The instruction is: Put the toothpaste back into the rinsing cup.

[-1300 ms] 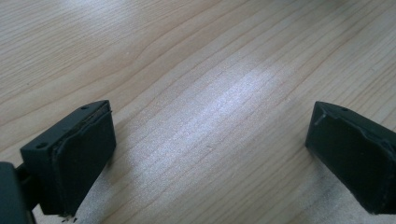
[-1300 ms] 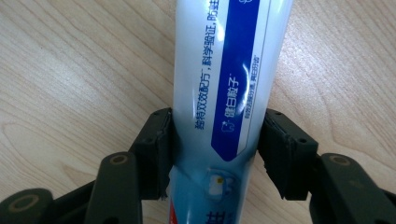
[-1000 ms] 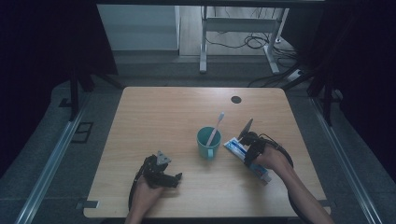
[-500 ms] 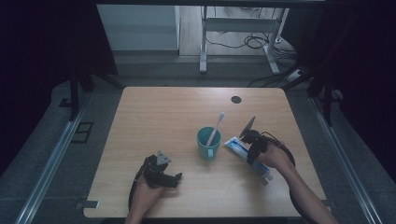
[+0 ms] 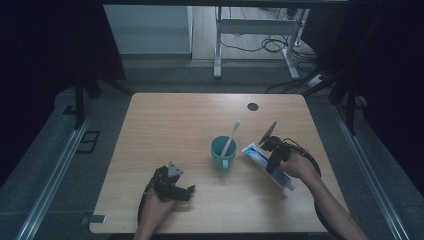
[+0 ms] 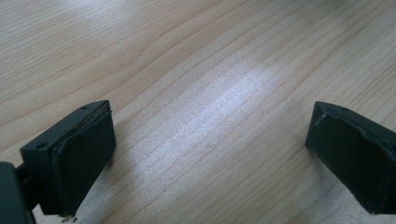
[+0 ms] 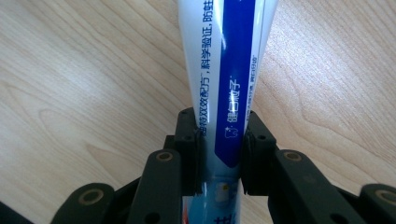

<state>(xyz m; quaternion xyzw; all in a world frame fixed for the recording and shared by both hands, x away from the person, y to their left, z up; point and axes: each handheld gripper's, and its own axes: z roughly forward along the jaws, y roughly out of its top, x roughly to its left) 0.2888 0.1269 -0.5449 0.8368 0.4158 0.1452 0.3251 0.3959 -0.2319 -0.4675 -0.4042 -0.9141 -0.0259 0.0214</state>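
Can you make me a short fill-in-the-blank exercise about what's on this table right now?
1. The right gripper is shut on a tube of ____.
2. The toothbrush stands in the teal ____.
3. The left gripper has its jaws ____ over the bare wooden table.

Missing words: toothpaste; cup; open

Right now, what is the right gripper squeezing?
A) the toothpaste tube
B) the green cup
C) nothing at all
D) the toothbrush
A: in the right gripper view, the right gripper has both jaws pressed against the sides of the white and blue toothpaste tube.
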